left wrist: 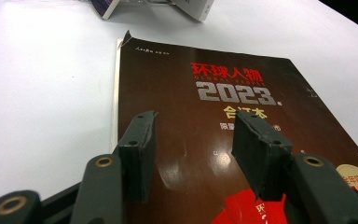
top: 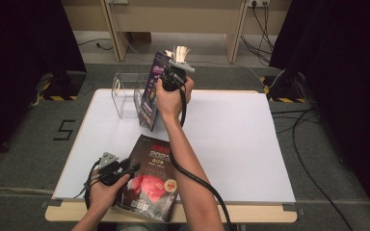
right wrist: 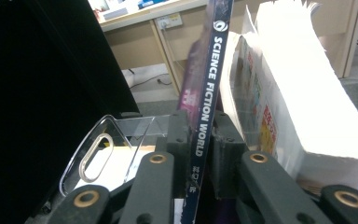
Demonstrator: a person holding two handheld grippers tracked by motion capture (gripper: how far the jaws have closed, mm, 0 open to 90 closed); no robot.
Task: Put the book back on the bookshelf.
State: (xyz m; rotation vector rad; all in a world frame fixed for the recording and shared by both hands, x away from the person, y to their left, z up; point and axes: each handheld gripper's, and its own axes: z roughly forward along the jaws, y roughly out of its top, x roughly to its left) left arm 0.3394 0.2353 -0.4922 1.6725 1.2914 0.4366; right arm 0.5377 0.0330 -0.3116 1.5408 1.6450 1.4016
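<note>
At desk's 12 o'clock, right hand-held gripper (top: 175,72) clamps the purple magazine (right wrist: 208,88) by its spine, upright beside clear acrylic holder (top: 125,96), likely for filing. Left hand-held gripper (left wrist: 193,140) hovers agape over dark magazine (top: 151,175), 6 o'clock.

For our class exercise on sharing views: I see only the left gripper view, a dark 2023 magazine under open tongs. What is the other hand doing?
Observer: The right tongs are shut on the spine of a purple magazine, lettered Science Fiction World.
Operator: Is it lying on the table?
Observer: No, it is held upright, its pages fanning open.
Operator: Where might it go?
Observer: Probably the clear stand; in the high view the magazine is right beside it, toward the table's far edge.
</note>
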